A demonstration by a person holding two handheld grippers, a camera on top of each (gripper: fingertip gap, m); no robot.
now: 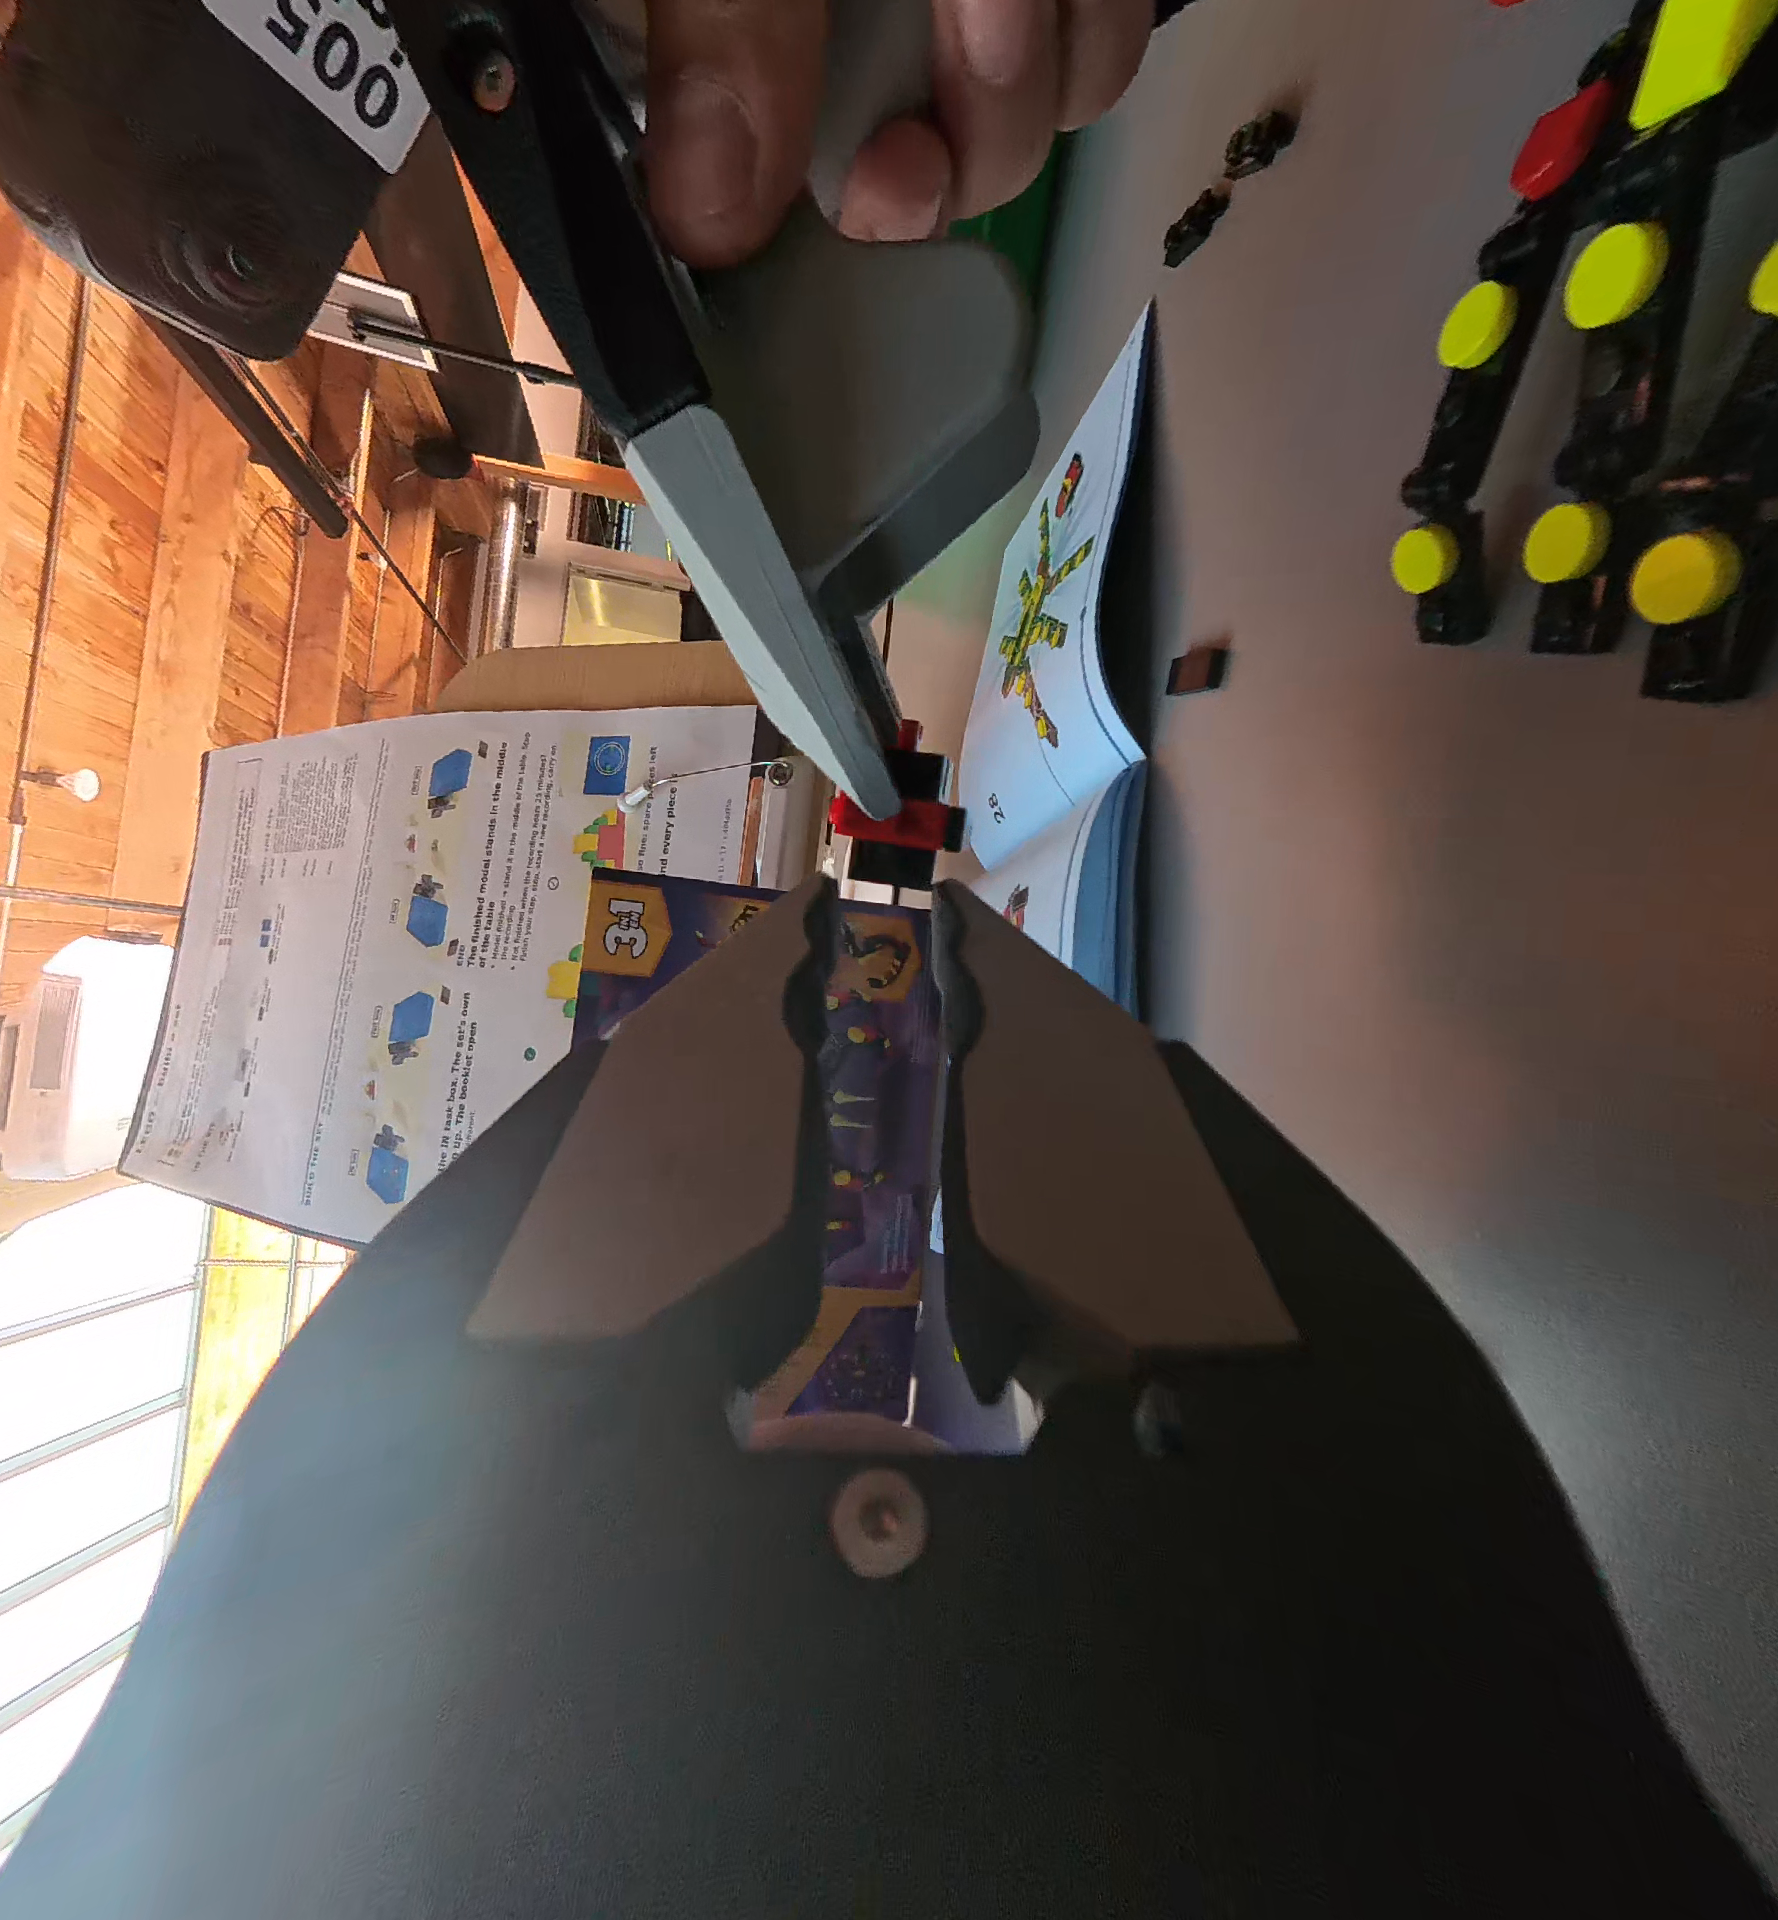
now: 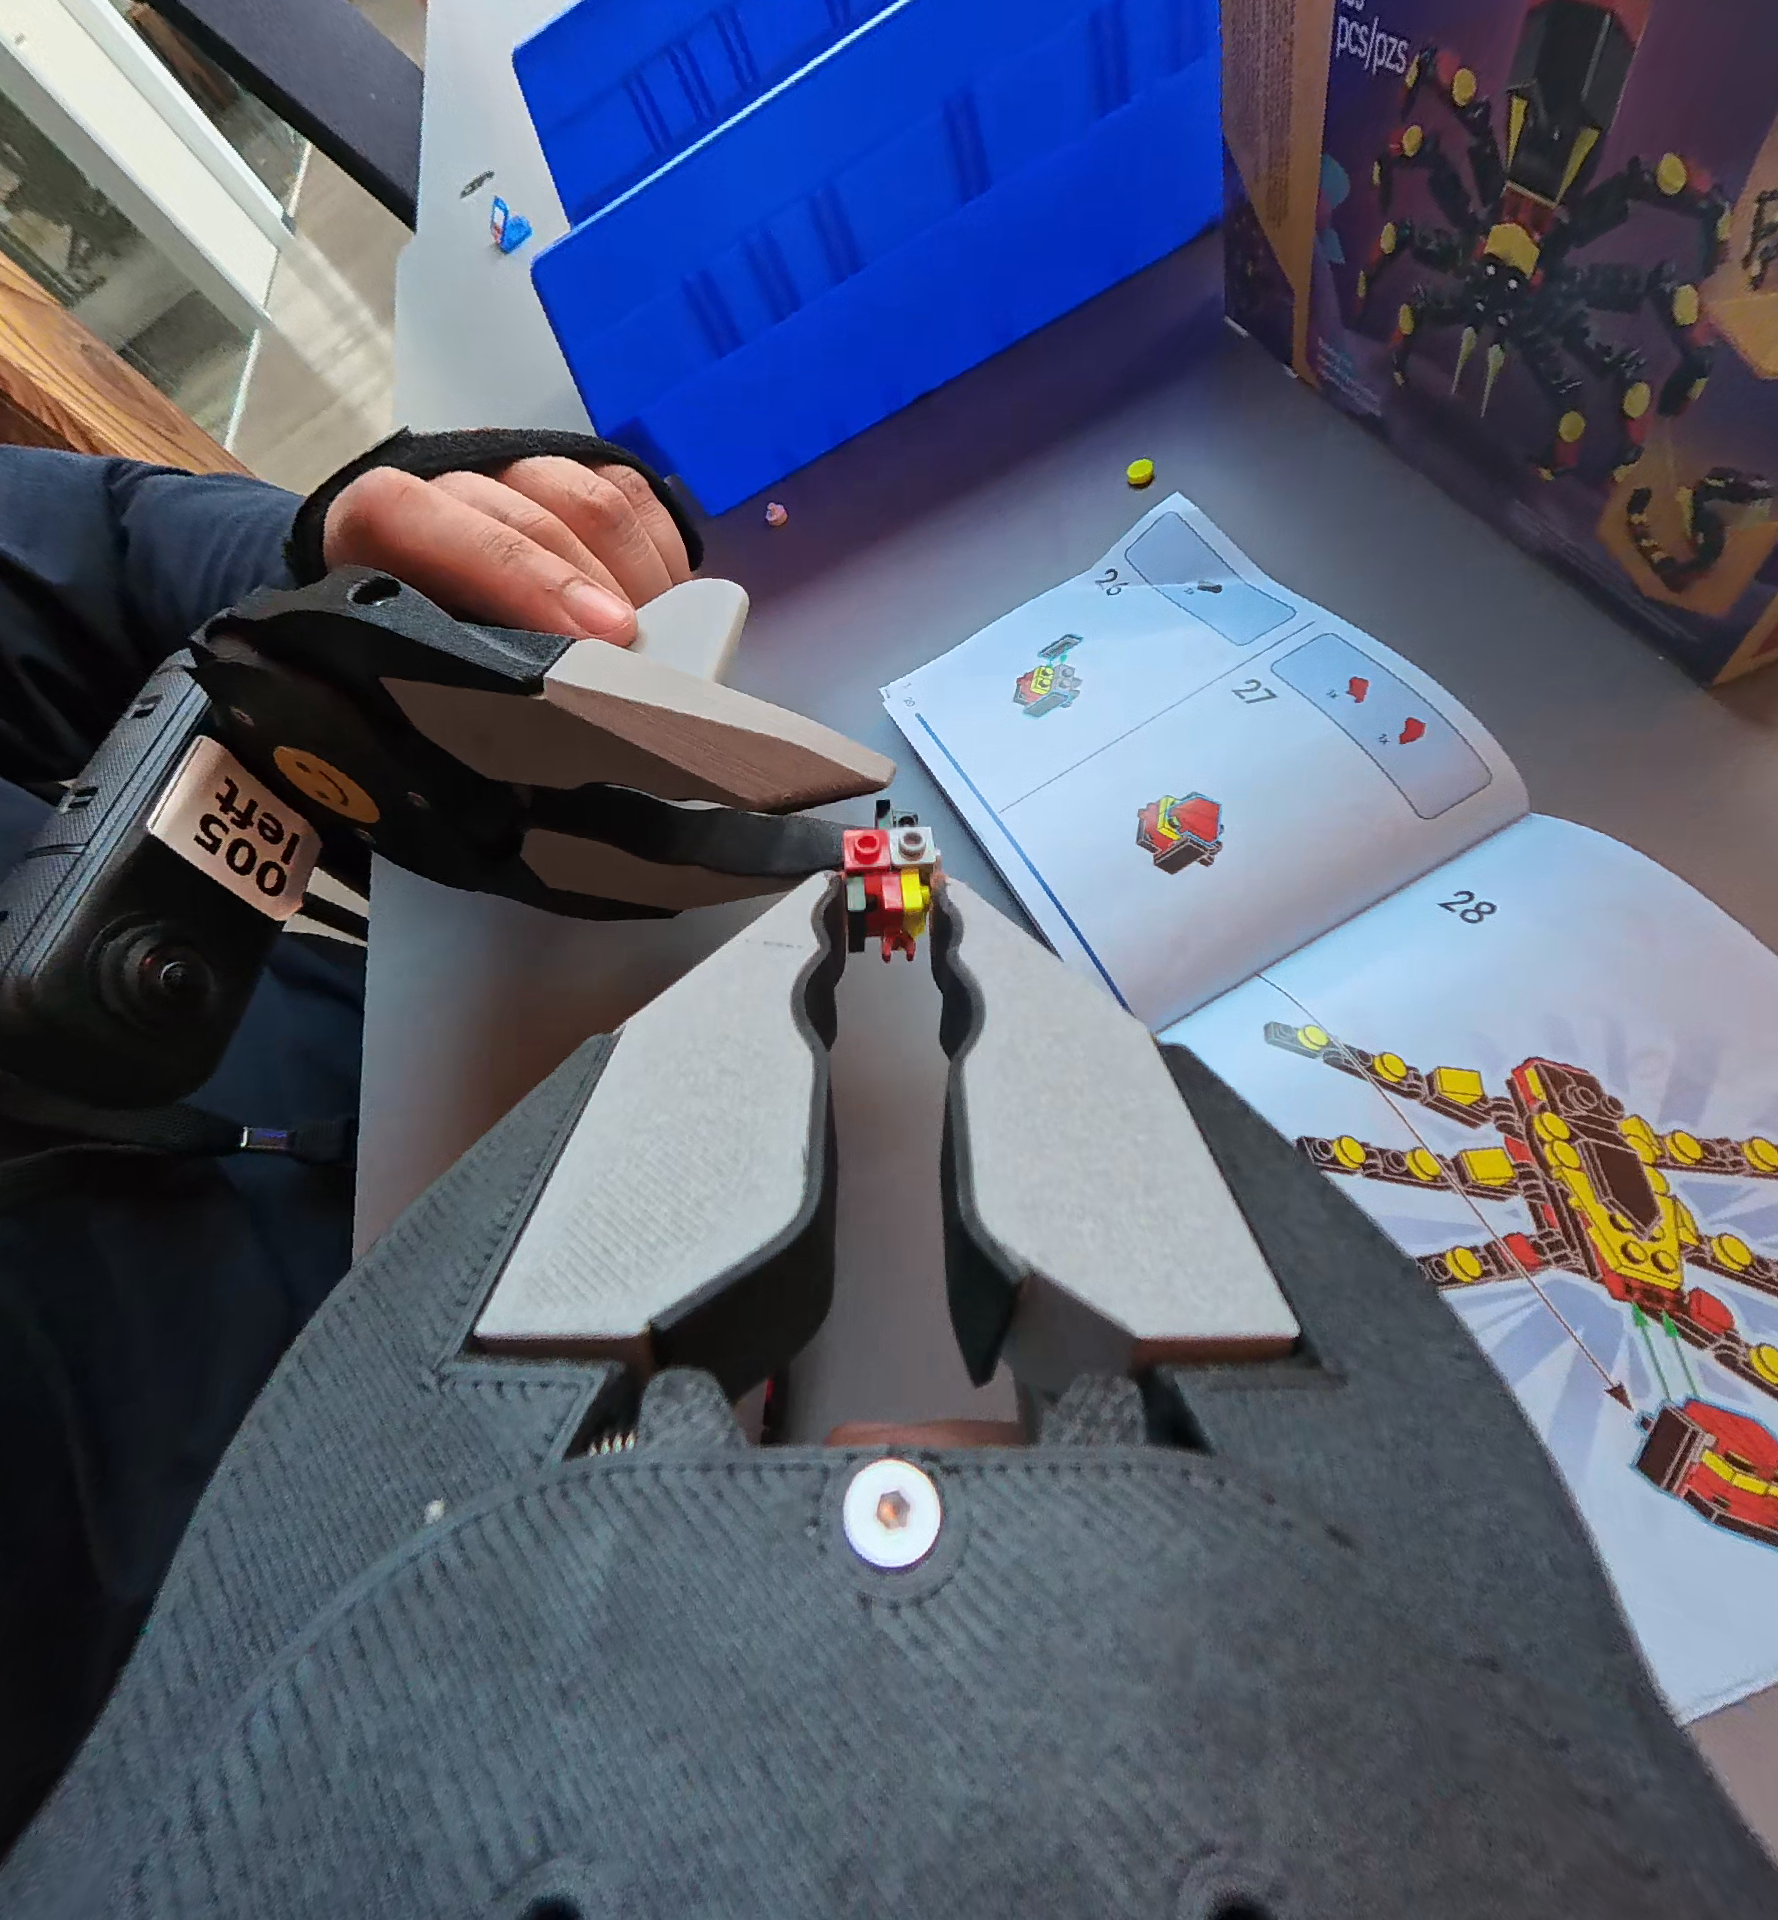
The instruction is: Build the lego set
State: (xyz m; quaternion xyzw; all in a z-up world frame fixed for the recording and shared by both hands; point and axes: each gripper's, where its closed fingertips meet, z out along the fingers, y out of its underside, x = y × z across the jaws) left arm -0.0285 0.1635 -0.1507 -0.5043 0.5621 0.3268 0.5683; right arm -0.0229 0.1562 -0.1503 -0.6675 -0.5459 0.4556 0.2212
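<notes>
- The small lego assembly of red, yellow, black and grey bricks [image 2: 890, 883] is in the air above the grey table [image 2: 916, 561], in the centre of the right wrist view.
- The right gripper [image 2: 883, 914] has its grey fingers narrow and clamped on the two sides of this assembly.
- The left gripper [image 2: 864, 810] comes in from 9 o'clock. Its black lower tip touches the red brick on top, and the grey upper finger lies just above.
- The gap of the left gripper is narrow, but I cannot tell if it really grips.
- In the left wrist view, a grey finger [image 1: 760, 582] of the right gripper comes down from 12 o'clock onto the assembly [image 1: 900, 821].
- A hand in a black fingerless glove [image 2: 511, 540] holds the left gripper.
- The open paper instruction booklet [image 2: 1384, 935] lies at 3 o'clock.
- The purple cardboard box with a spider picture [image 2: 1539, 312] stands at 1 o'clock.
- The blue plastic bins [image 2: 864, 260] stand at 12 o'clock, with a yellow round piece [image 2: 1139, 473] on the table near them.
- The black lego legs with yellow round tiles [image 1: 1591, 416] lie at 2 o'clock in the left wrist view.
</notes>
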